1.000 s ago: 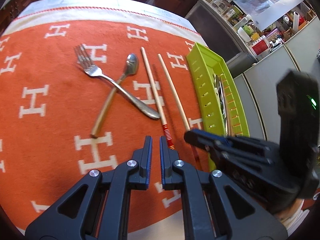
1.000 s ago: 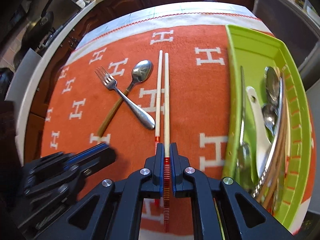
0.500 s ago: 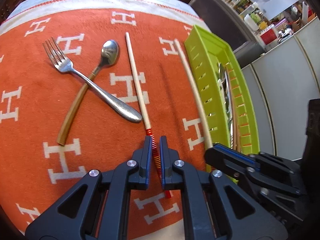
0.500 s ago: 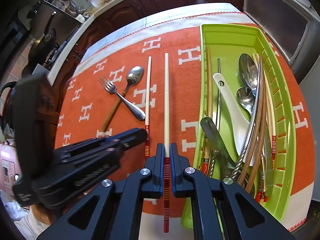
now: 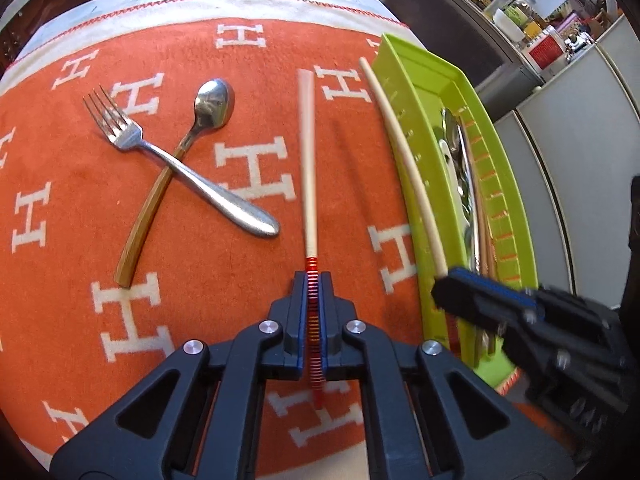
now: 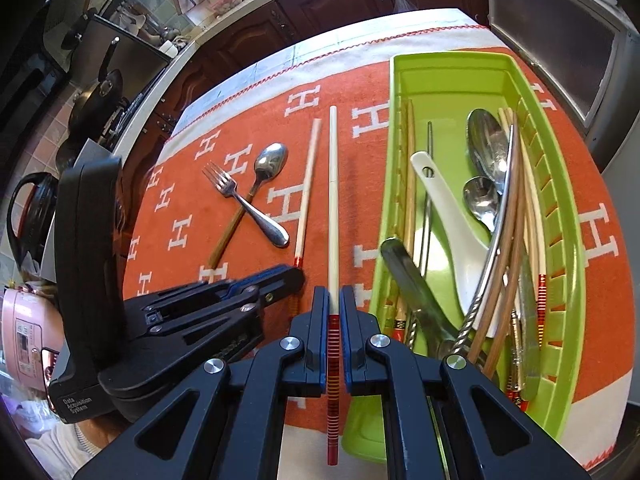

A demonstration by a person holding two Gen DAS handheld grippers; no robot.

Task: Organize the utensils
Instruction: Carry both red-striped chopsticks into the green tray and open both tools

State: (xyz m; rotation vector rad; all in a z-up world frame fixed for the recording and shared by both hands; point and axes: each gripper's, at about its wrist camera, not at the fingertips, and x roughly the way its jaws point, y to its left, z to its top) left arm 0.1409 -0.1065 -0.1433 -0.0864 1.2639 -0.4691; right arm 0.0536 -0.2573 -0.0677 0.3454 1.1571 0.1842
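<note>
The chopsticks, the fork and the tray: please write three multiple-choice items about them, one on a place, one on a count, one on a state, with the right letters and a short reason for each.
1. Where is the fork?
A. In the tray
B. On the cloth, crossed over the spoon
C. In the right gripper

2. How many chopsticks are held in grippers?
A. None
B. One
C. Two

3. What is the state of the left gripper?
A. Shut on a chopstick
B. Wide open over the fork
C. Shut on the spoon

Answers:
1 B: the fork lies on the orange cloth, across the handle of the spoon, outside the green tray.
2 C: the left chopstick sits in the left gripper, and the right chopstick in the right gripper.
3 A: its pads press on the striped red end of the left chopstick.
</note>
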